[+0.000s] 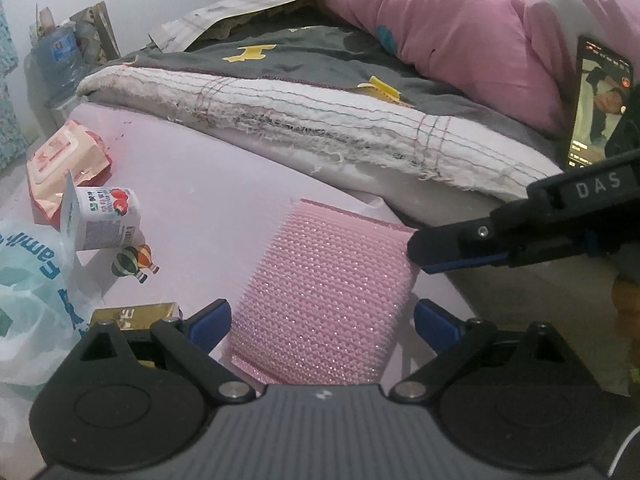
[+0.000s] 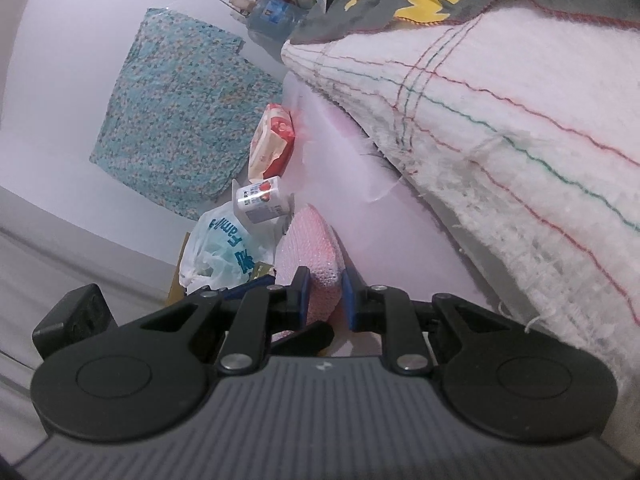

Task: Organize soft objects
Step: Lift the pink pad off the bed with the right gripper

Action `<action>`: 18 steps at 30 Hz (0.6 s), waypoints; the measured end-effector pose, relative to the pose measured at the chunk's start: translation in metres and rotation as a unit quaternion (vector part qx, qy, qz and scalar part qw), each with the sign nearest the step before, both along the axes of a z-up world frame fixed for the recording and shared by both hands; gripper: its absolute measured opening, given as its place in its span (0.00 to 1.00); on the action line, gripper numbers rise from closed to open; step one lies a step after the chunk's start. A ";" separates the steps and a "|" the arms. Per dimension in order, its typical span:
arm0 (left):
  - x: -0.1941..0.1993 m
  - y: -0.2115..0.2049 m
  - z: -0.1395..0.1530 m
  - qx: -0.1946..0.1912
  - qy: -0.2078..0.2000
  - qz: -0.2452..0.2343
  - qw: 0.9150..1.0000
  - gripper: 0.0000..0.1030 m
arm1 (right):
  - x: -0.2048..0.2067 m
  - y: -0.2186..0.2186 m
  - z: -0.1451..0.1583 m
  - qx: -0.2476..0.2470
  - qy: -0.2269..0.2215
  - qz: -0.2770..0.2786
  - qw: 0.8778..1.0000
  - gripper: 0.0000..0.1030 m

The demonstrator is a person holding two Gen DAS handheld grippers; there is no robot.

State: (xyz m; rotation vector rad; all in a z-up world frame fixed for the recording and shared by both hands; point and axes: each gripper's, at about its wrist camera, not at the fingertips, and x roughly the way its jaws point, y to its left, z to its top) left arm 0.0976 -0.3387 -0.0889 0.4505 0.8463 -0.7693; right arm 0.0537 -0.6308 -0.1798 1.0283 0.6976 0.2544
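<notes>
Since the pink knit cloth (image 1: pixel 324 300) lies on the bed with its long axis running away from the left tool (image 1: pixel 322 320), that tool straddles it wide open, while the right tool (image 2: pixel 325 294) pinches its far-right edge shut.

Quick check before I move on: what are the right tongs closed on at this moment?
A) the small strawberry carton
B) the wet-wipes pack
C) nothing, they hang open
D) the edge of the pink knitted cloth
D: in the right wrist view the right tongs pinch the edge of the pink knitted cloth, while the wet-wipes pack and strawberry carton lie farther off, untouched.
</notes>
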 end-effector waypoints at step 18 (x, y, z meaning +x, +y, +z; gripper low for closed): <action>0.007 0.004 -0.004 -0.009 0.026 0.019 0.999 0.95 | 0.010 0.009 -0.010 0.038 -0.004 -0.013 0.999 0.36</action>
